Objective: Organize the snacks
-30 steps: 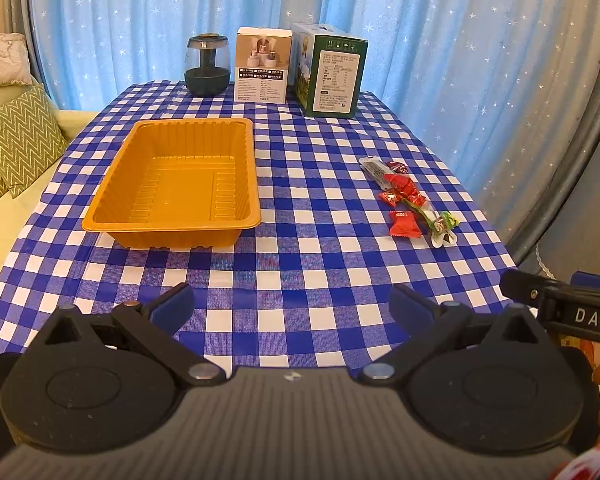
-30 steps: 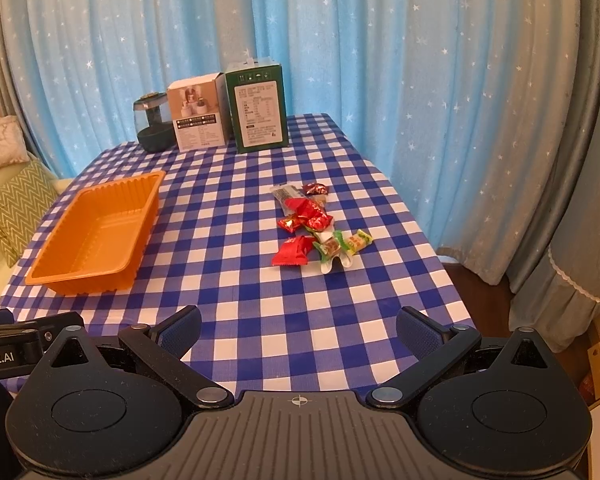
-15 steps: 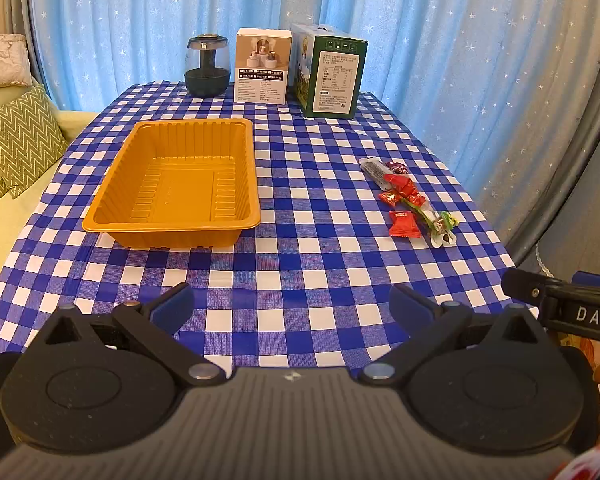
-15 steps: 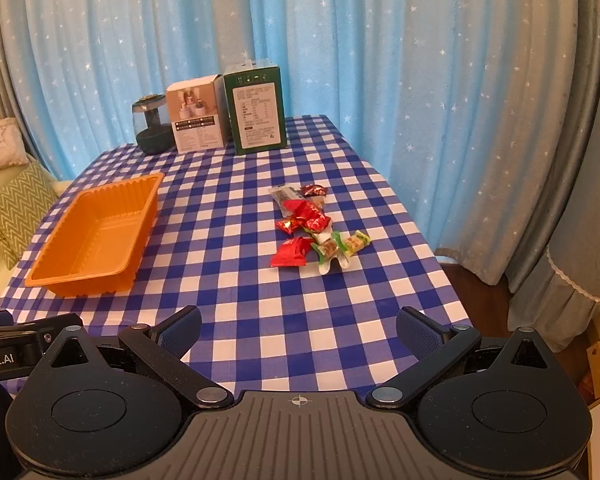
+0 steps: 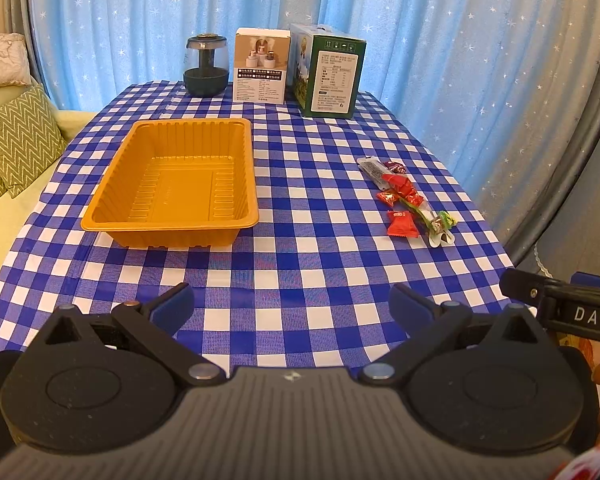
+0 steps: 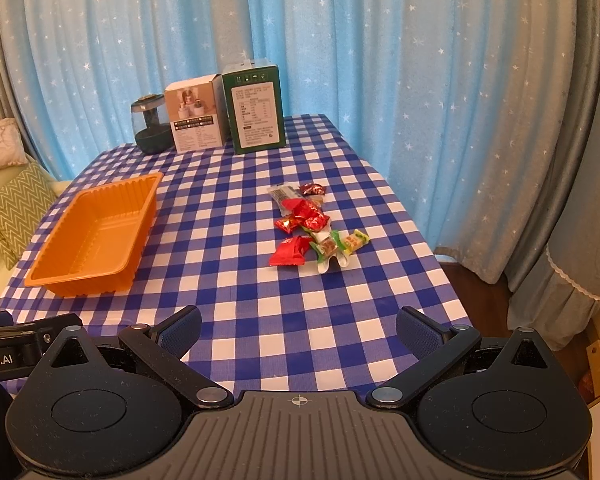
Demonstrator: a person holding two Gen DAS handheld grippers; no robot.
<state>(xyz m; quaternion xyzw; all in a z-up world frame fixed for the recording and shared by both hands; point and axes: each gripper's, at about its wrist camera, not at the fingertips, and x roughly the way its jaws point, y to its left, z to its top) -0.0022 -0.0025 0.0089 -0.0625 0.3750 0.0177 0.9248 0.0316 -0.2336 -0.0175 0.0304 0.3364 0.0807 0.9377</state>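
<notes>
Two boxes (image 6: 224,114), jar (image 6: 150,126) behind tray (image 6: 94,236).

One orange tray (image 5: 172,184). Two upright boxes, one white (image 5: 262,65) and one green (image 5: 328,72). One dark glass jar (image 5: 206,65). One cluster of wrapped snacks (image 6: 311,226), individual pieces too overlapped to count exactly.

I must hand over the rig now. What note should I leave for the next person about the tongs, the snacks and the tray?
Left tongs: open, holding nothing, above the near table edge.
Right tongs: open, holding nothing, facing the snacks.
Snack pile: loose on the checked cloth, right of the orange tray.
Tray: nothing inside.
Done: nothing yet.
Left: move every snack into the tray; the red packet lies nearest.
</notes>
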